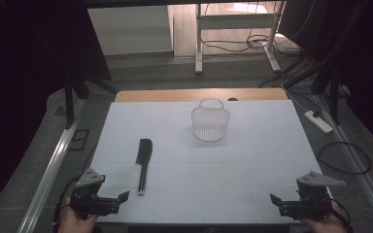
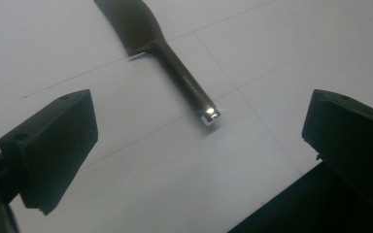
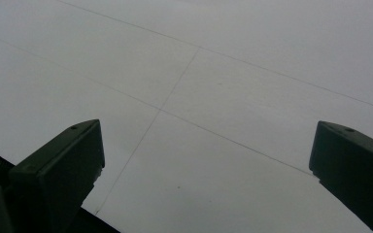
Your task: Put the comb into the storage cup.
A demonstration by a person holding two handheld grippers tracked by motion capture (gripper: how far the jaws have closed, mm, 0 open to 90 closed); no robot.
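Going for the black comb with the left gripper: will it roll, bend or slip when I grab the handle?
The comb lies flat on the white table, so it probably won't roll. It looks like thin, rigid plastic, likely light. Its glossy handle end may slip or pivot between the left gripper jaws.

The comb (image 1: 143,164) lies on the table (image 1: 252,165) left of centre in the high view, handle toward the bottom edge. The basket (image 1: 210,124) stands above and right of it, well apart. The left gripper (image 1: 121,200) sits at lower left near the comb's handle end; the right gripper (image 1: 275,204) sits at lower right.
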